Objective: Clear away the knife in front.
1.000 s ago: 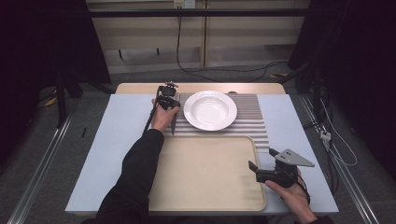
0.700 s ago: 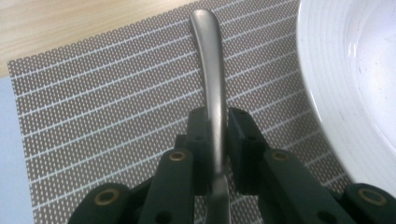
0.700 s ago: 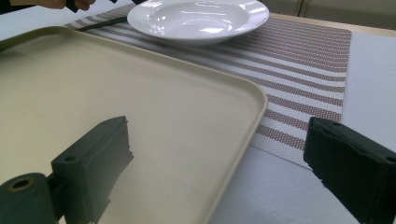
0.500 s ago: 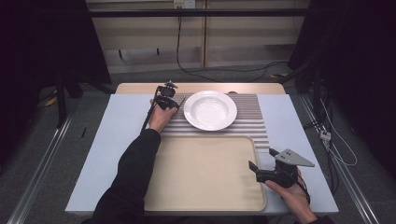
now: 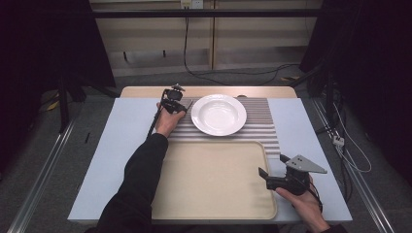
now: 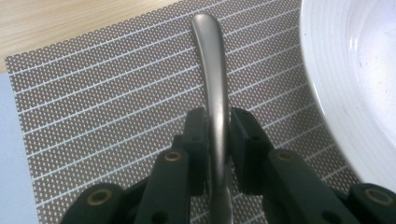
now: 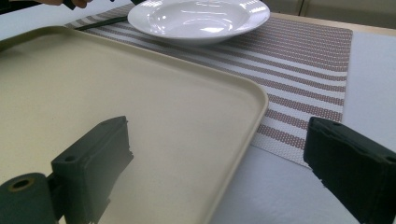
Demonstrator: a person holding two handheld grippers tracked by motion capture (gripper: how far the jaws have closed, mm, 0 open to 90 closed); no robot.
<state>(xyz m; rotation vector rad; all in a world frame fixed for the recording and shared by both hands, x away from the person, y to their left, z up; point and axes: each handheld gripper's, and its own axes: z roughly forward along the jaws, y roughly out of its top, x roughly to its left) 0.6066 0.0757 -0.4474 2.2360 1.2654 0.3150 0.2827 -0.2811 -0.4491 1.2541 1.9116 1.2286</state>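
A white deep plate sits on a striped placemat at the far middle of the table. Just left of the plate, my left gripper is low over the mat. In the left gripper view its jaws are shut on the curved metal handle of a piece of cutlery, which points away along the mat beside the plate's rim; its working end is hidden. My right gripper stands open over the right edge of a beige tray, with nothing between its fingers.
The beige tray fills the near middle of the pale blue table. The placemat and plate lie beyond the tray's far rim. A wooden strip runs along the table's far edge. Cables trail on the floor behind.
My left hand has edged slightly to the left with the cutlery handle still gripped. The right gripper has not moved.
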